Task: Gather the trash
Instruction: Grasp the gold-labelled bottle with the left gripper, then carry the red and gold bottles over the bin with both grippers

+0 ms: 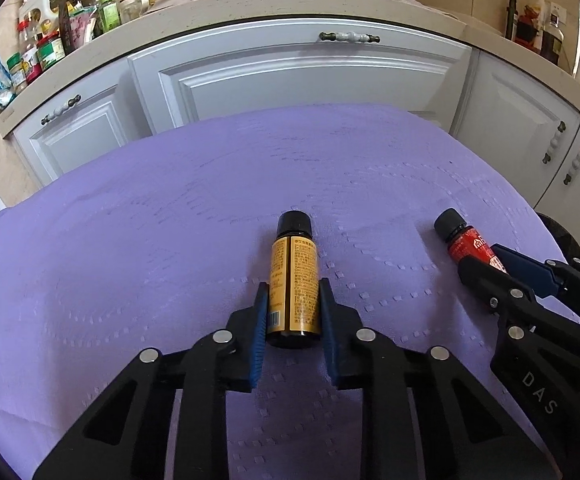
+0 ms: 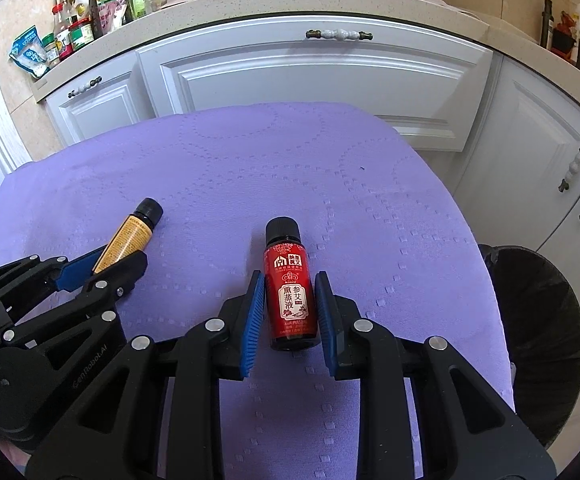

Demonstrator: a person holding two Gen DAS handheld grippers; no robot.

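- Yellow-label bottle (image 1: 294, 280) lying on purple cloth (image 1: 169, 220), pinched by left gripper (image 1: 293, 304)
- Red-label bottle (image 2: 288, 296) alongside, clamped in right gripper (image 2: 288, 300)
- White kitchen cabinets (image 1: 290, 80) behind, black bin (image 2: 538, 320) at right

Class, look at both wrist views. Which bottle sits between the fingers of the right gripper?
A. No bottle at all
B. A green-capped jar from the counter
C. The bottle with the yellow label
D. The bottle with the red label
D: in the right wrist view the red-labelled bottle lies between the blue pads of the right gripper, while the yellow-labelled bottle is in the left gripper.
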